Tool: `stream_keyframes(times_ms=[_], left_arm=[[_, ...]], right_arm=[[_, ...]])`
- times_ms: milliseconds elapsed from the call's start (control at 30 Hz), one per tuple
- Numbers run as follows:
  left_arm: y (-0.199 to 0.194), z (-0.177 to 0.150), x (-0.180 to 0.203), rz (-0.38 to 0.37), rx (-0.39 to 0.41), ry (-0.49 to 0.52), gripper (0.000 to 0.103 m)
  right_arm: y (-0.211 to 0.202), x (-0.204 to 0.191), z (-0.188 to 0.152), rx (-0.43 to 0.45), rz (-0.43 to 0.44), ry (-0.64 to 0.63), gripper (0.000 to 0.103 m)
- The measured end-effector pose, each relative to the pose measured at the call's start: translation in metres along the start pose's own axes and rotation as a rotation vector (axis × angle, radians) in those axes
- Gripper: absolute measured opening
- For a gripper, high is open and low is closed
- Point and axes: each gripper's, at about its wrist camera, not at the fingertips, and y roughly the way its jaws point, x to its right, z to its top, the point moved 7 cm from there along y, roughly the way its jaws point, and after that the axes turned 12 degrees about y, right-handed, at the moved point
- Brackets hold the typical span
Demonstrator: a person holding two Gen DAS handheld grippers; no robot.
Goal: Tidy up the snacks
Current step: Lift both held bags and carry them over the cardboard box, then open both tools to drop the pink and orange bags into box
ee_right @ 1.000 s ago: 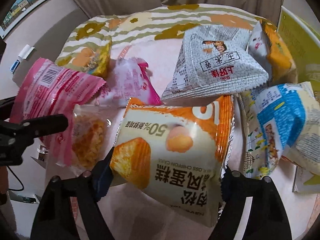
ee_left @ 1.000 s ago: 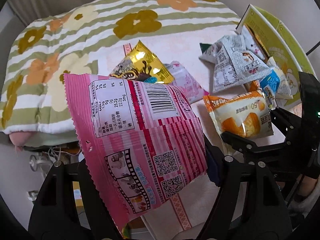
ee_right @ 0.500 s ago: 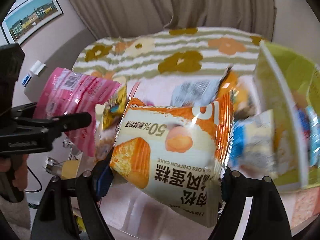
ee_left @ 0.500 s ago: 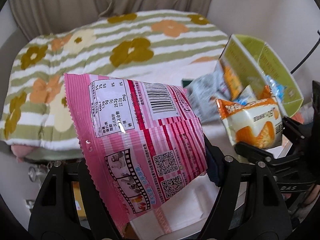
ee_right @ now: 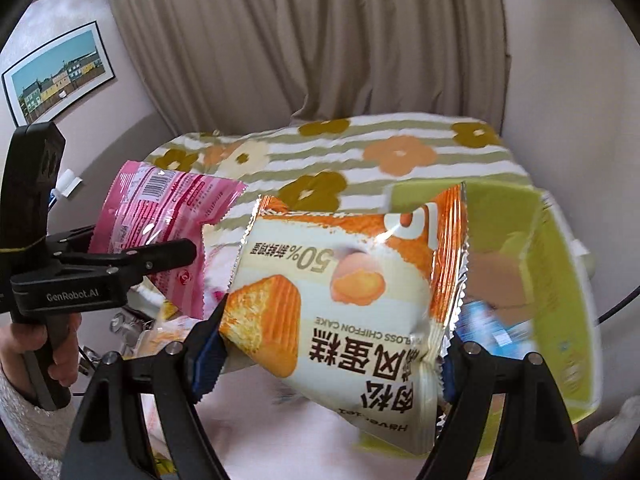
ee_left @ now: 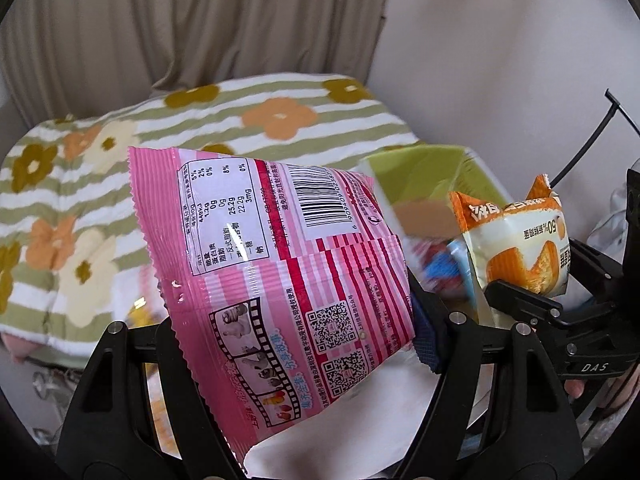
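Nearest to me, my left gripper (ee_left: 298, 344) is clamped on the pink snack bag (ee_left: 264, 264), its two black fingers pressed against either side of the lower part of the bag, which stands up in front of the lens with its barcode and nutrition table facing me and fills the middle of the left wrist view. In the right wrist view my right gripper (ee_right: 332, 344) is likewise closed on the orange and white cake packet (ee_right: 344, 292), the blue-padded fingers pinching its lower corners while the packet tilts up and away, printed side toward the camera and the lettering upside down. Both packs are held up in the air, above the pale surface (ee_left: 360, 412) below them. From the right side I can see the left gripper off to my left, held by a hand (ee_right: 44, 344) in a pale sleeve, with the pink bag sticking up out of it; from the left side the cake packet shows at the right, just in front of the green box (ee_left: 424, 176). That box sits open just beyond the cake packet, and a blue wrapper (ee_right: 492, 328) shows blurred inside it. Further back lies a striped blanket (ee_right: 360, 152) with orange, cream and mustard flowers, then beige curtains (ee_right: 320, 40), and a framed picture (ee_right: 60, 68) of coloured houses hangs on the wall at far left.
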Motion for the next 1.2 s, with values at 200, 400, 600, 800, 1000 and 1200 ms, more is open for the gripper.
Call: stream_keyframes(times_ms=[200,400,600,800,1000,1200], left_arm=[[0.055,0.051,0.065,-0.061,-0.013,-0.003,0.072],[0.121,0.068,0.107,-0.115,-0.096,-0.042,0.072],[0.163,0.073,0.120,-0.135,-0.155,0.013,0.073],[0.174,0.067,0.116,-0.074,-0.183,0.088,0.103],[0.159,0.046,0.101,-0.086,-0.187,0.077,0.103],[0.134,0.033,0.091,-0.022,-0.169,0.129,0.103]], right_arm=[[-0.010,0.082,0.035,-0.008,-0.036,0.042,0.079],[0.007,0.150,0.046,-0.069,-0.067,0.109,0.079],[0.022,0.174,0.052,-0.076,-0.086,0.160,0.079],[0.036,0.177,0.055,-0.083,-0.121,0.184,0.079],[0.045,0.176,0.050,-0.099,-0.125,0.202,0.080],[0.055,0.166,0.052,-0.119,-0.115,0.195,0.080]])
